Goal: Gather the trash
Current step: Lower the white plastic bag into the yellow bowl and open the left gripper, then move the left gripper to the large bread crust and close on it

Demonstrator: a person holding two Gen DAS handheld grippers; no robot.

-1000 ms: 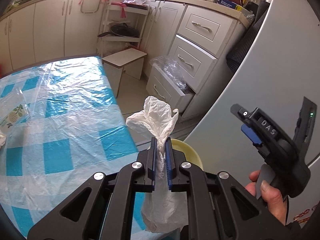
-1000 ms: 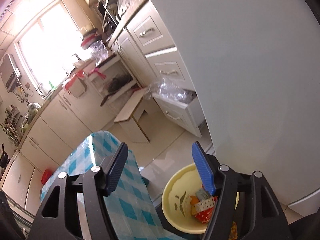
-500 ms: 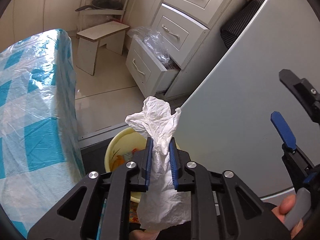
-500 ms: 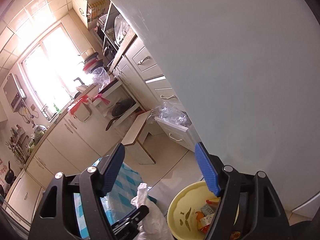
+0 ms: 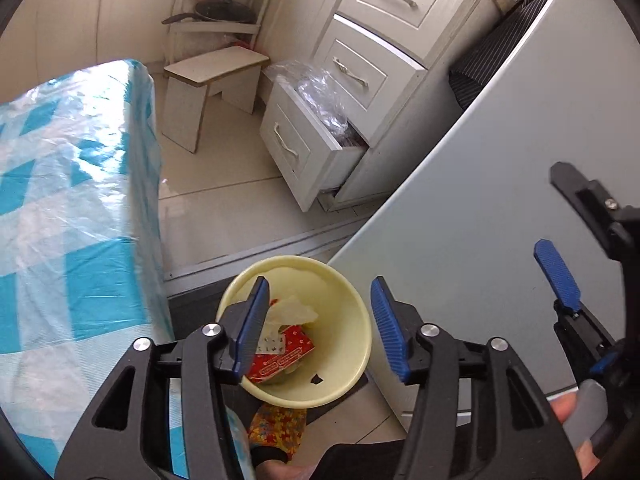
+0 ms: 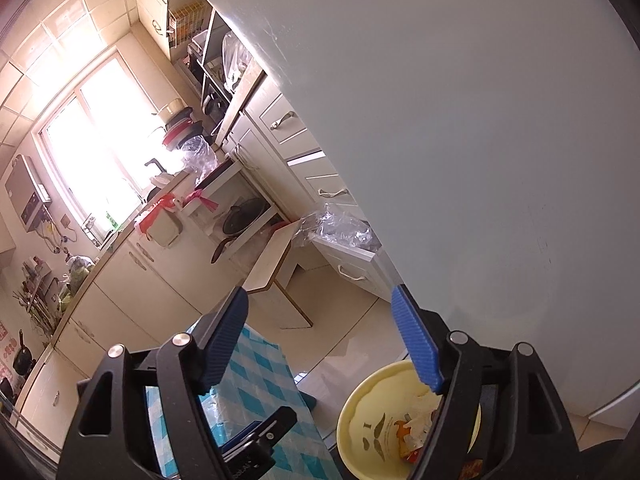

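Hovering left tongs [image 5: 320,320] wide, empty | tissue [image 5: 294,310] below in bin [image 5: 352,320] | right tongs [image 6: 324,336] wide, empty

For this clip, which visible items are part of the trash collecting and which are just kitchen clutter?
Part of the job:
- yellow bin
- white crumpled tissue lying in it
- red wrapper in it
- left gripper, jaws open above the bin
- right gripper, jaws open

Just lying about:
- open drawer with plastic bags
- small stool
- frying pan on shelf
- checked tablecloth
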